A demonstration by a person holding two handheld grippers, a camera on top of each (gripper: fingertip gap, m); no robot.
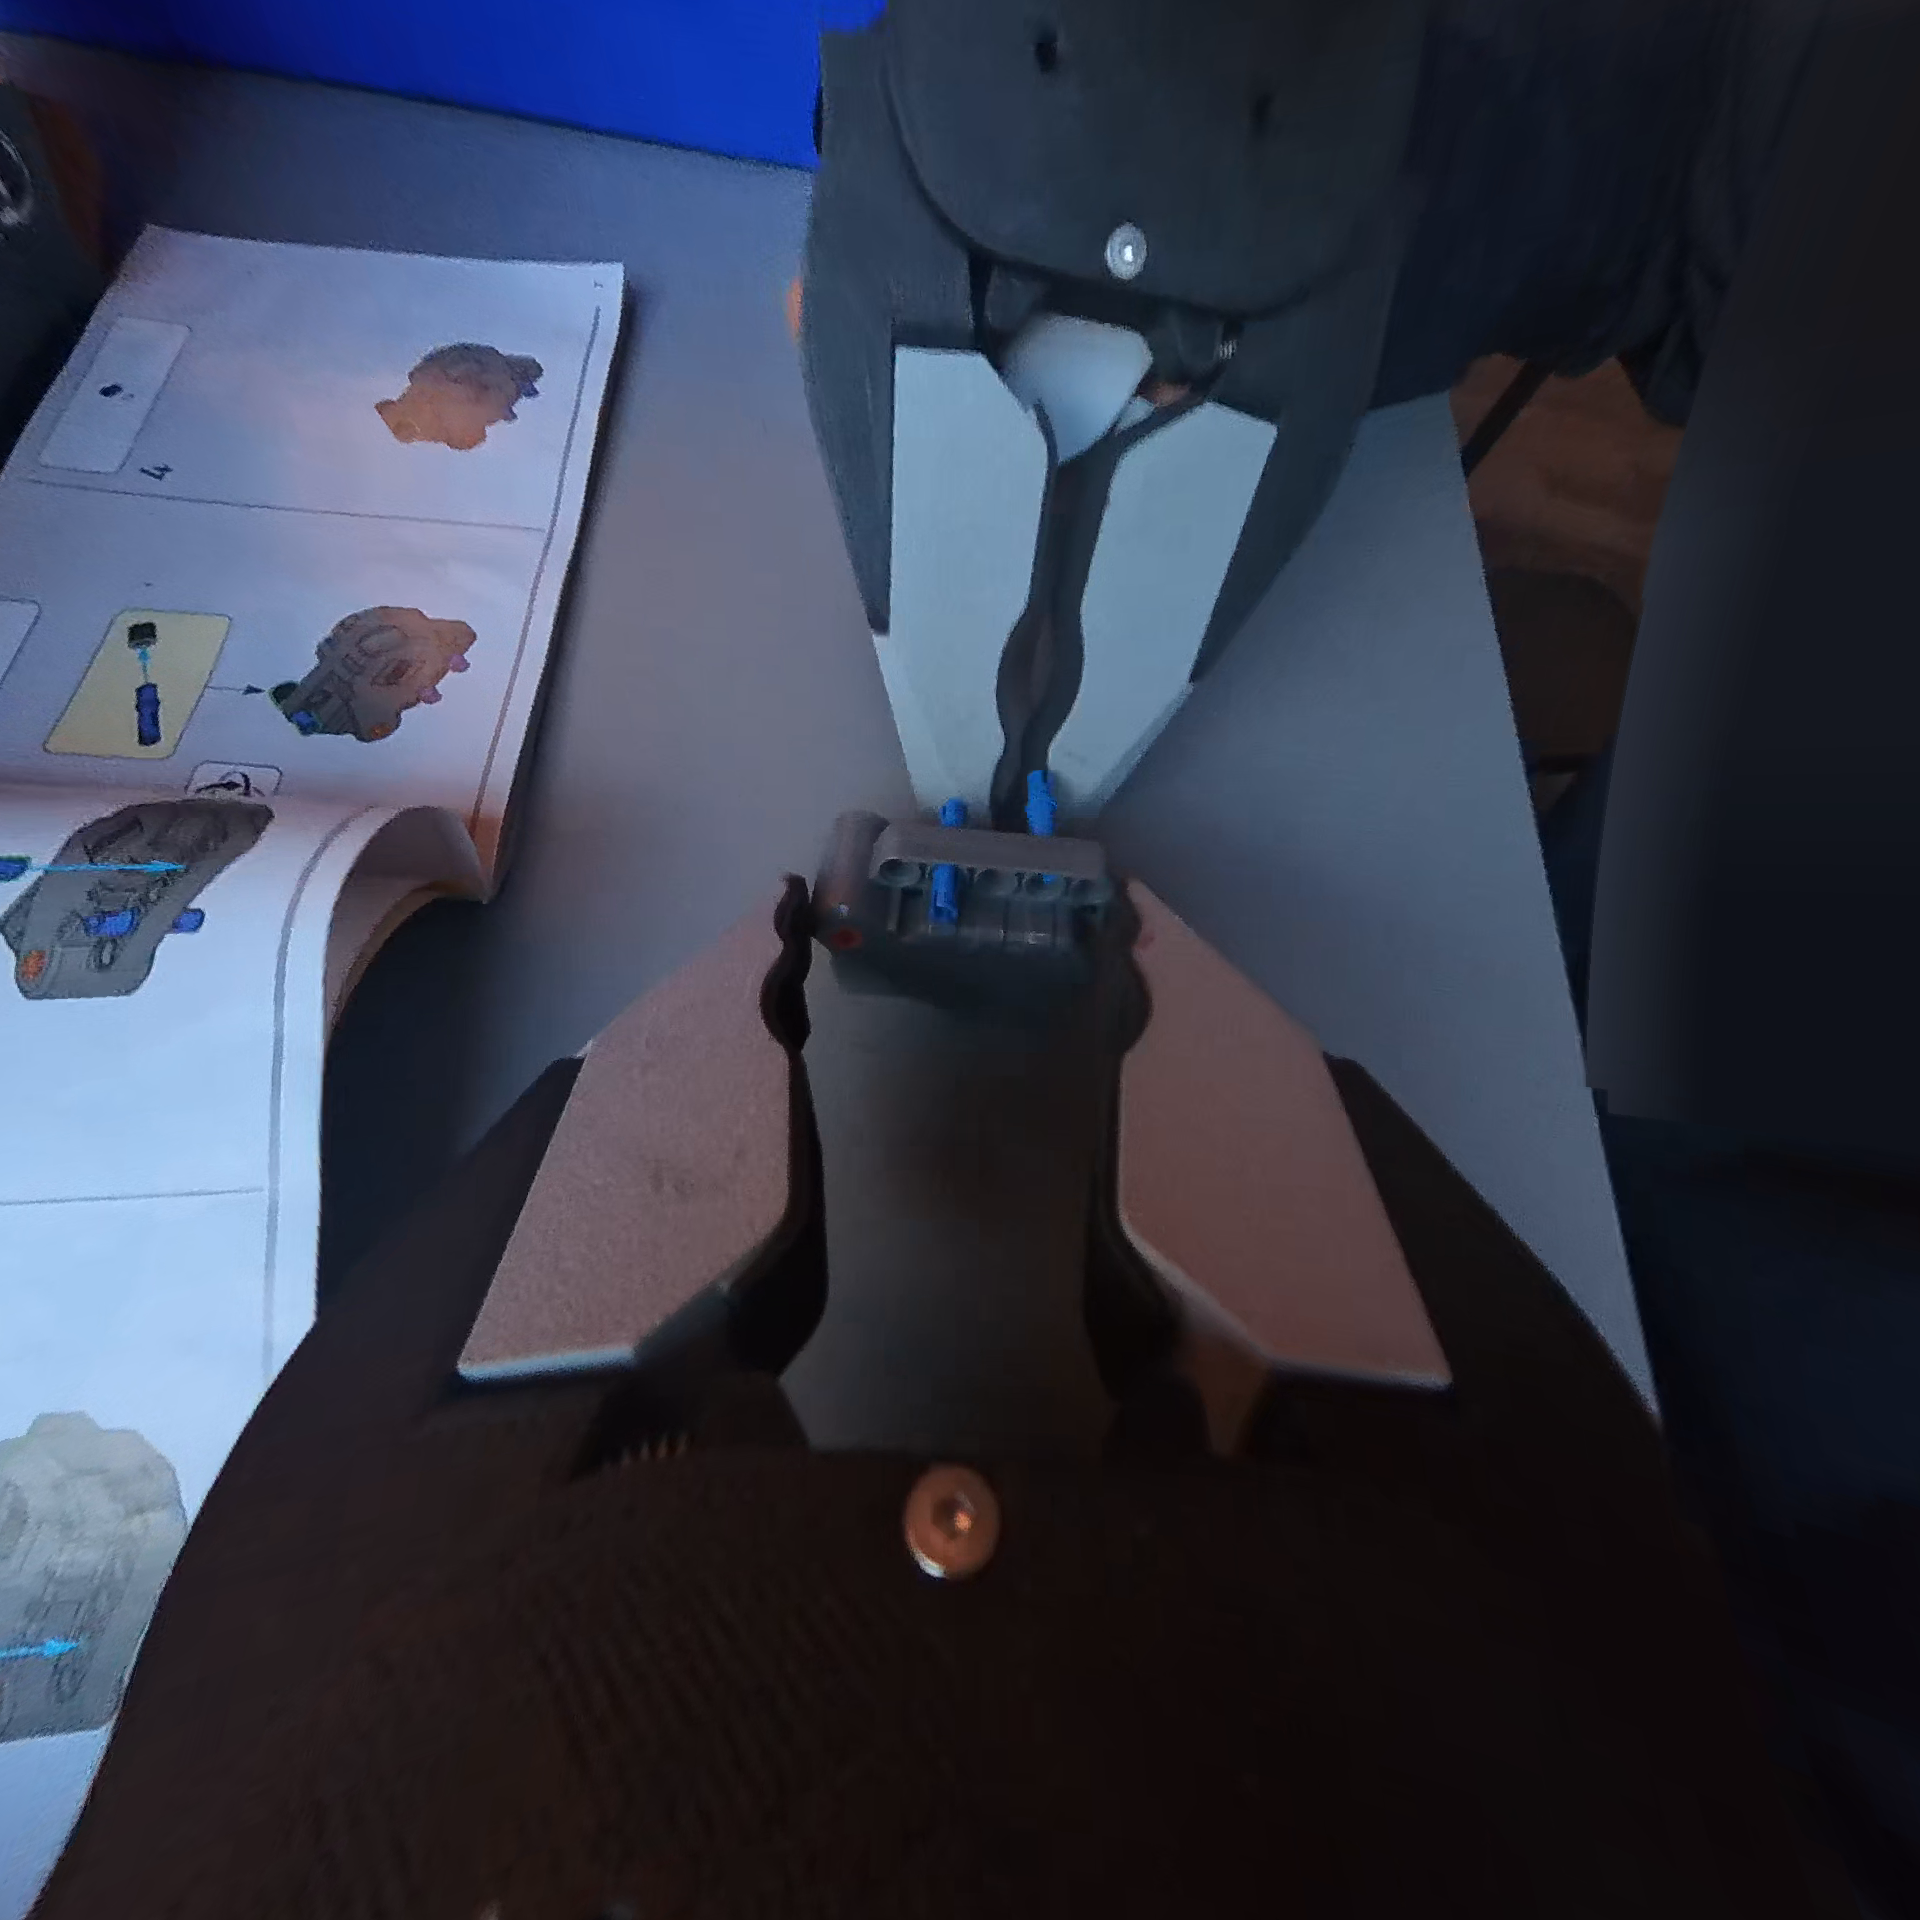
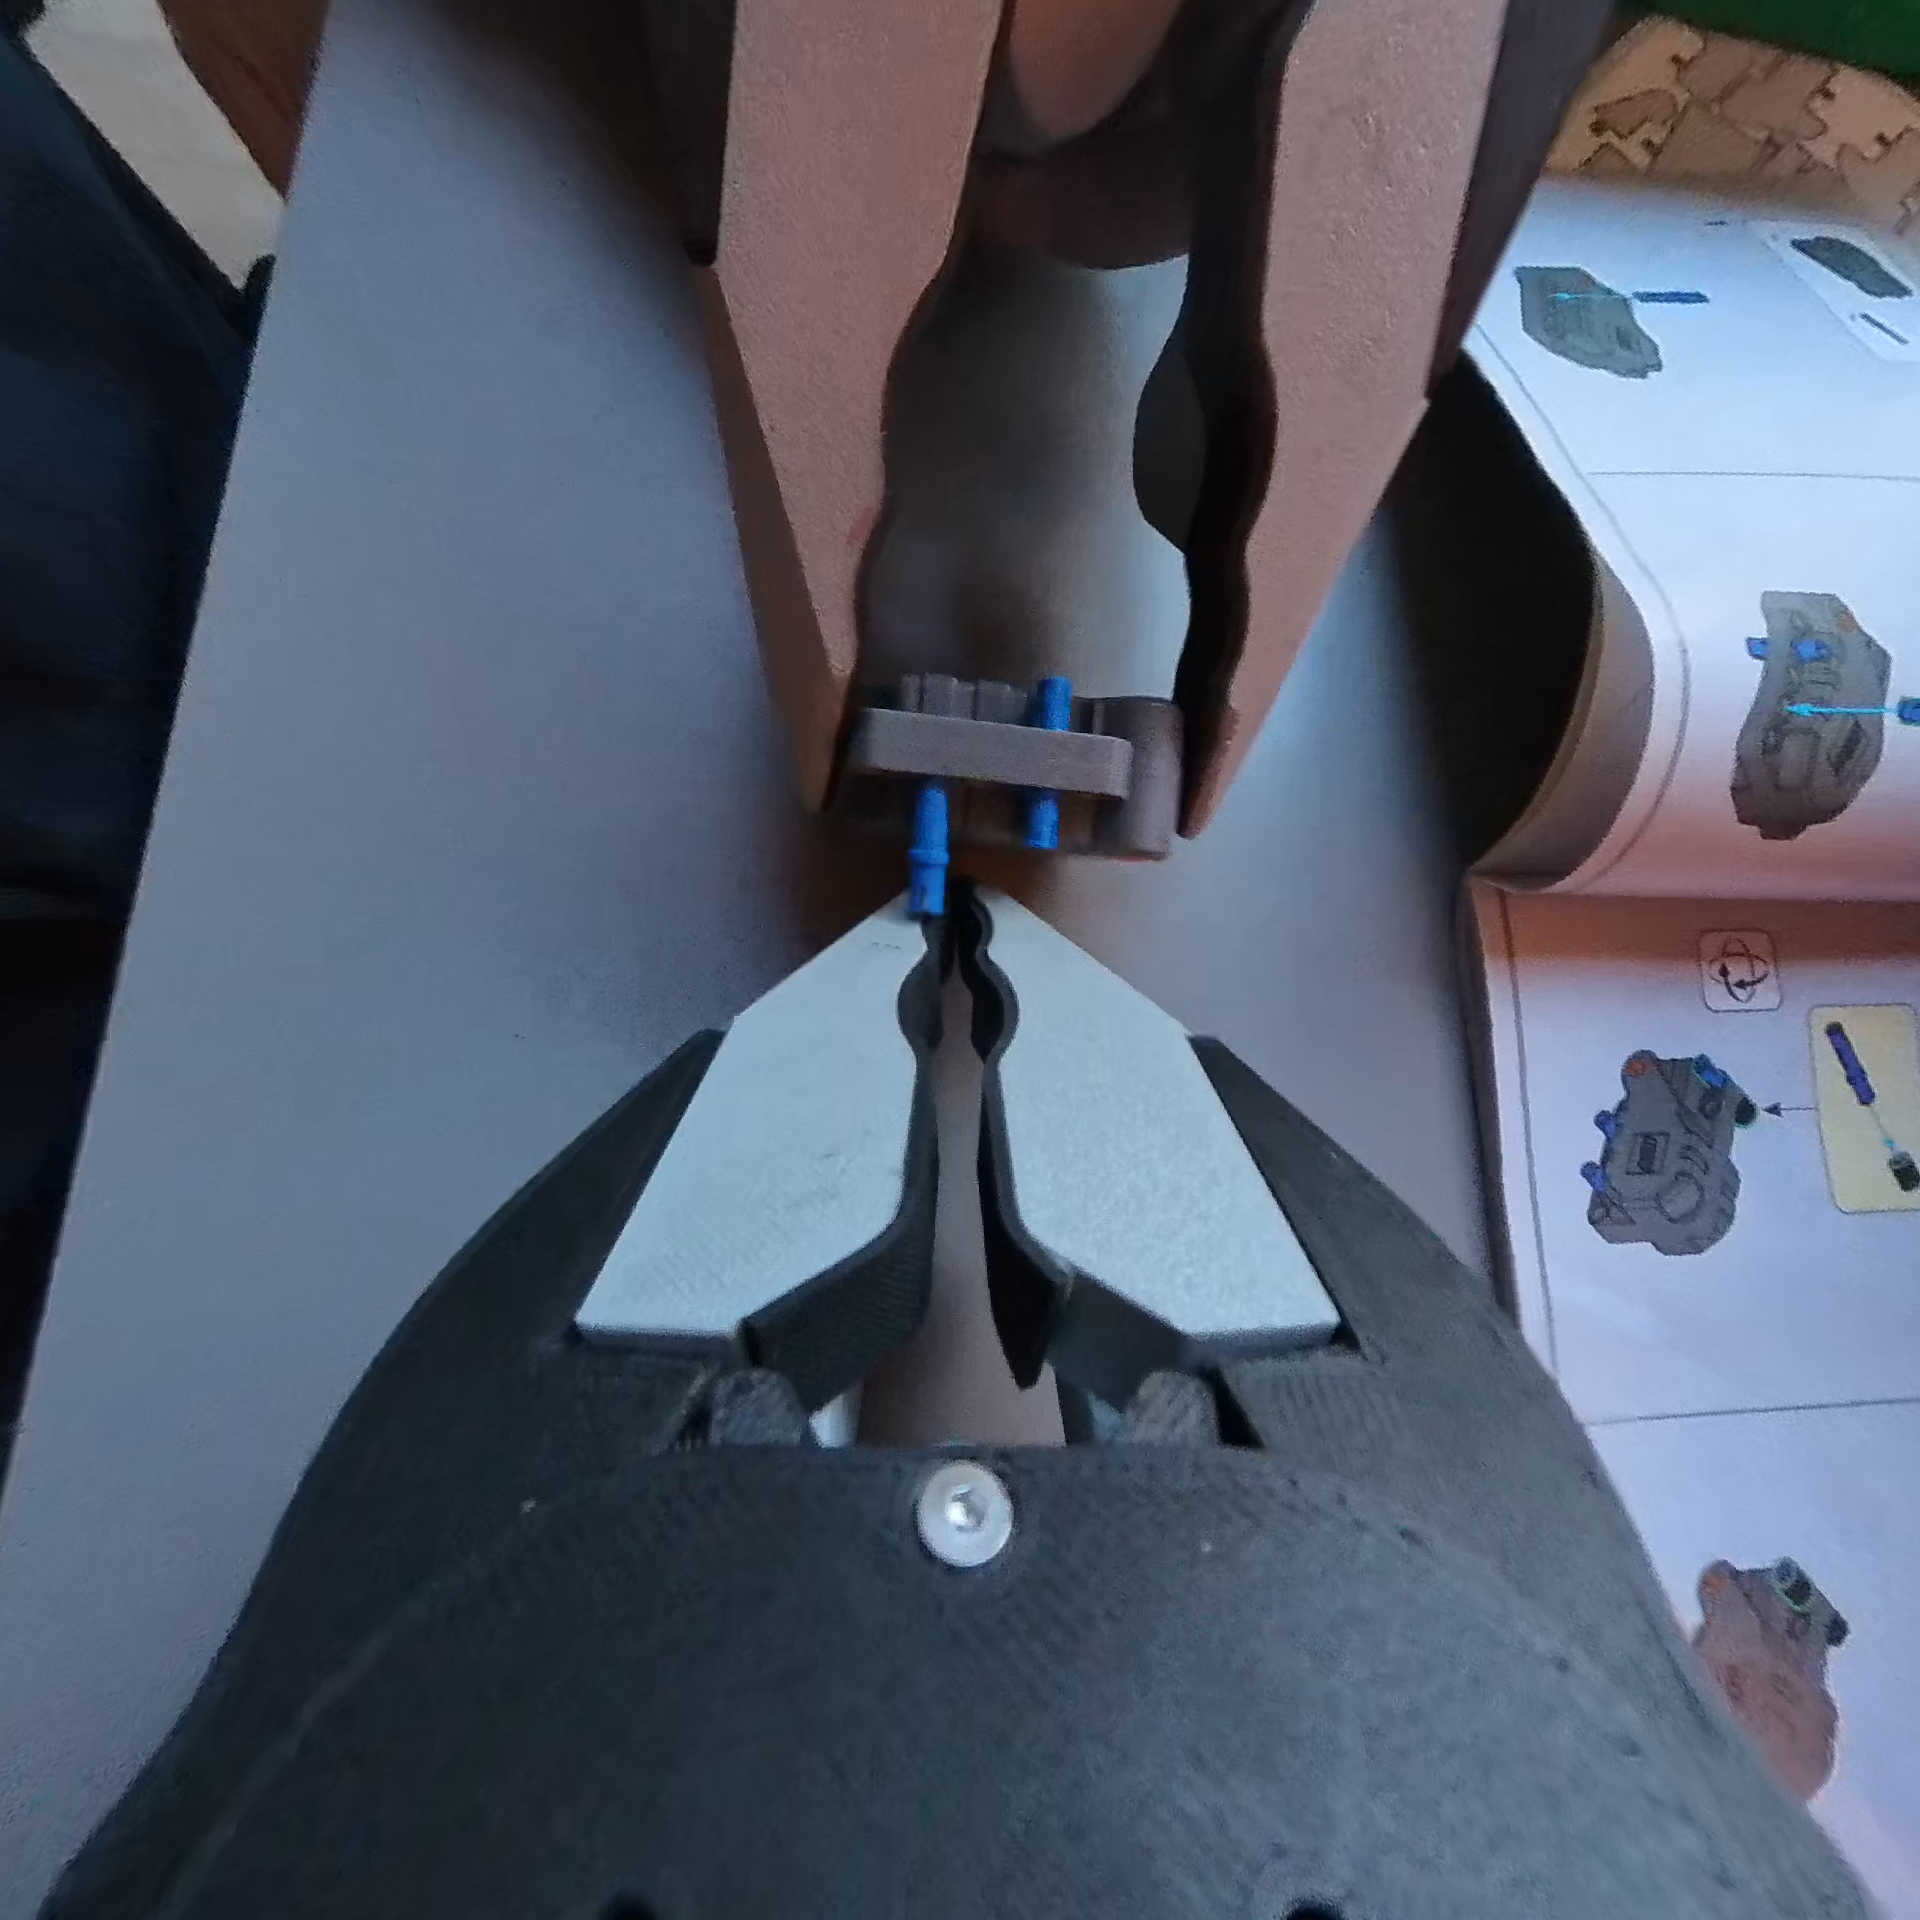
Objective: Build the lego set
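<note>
My left gripper [image 1: 961, 925] has pinkish fingers and is shut on a small grey Lego block [image 1: 966, 920], holding it by its two ends just above the table. A blue pin [image 1: 943, 894] sits through the block. My right gripper [image 2: 954, 904] has white fingers and faces the left one. It is shut on the end of a second blue pin [image 2: 928, 852], whose other end is in the block [image 2: 997, 764]. The left gripper [image 2: 1013, 810] and the first pin [image 2: 1044, 764] also show in the right wrist view, and the right gripper [image 1: 1023, 790] shows in the left wrist view.
An open instruction booklet [image 1: 260, 623] lies on the grey table [image 1: 675, 623] beside the grippers; it also shows in the right wrist view [image 2: 1714, 727]. The table edge [image 1: 1538, 831] runs close by on the other side. A blue object [image 1: 416, 62] lies at the far end. Both grippers' tips are close together, under 4 cm apart.
</note>
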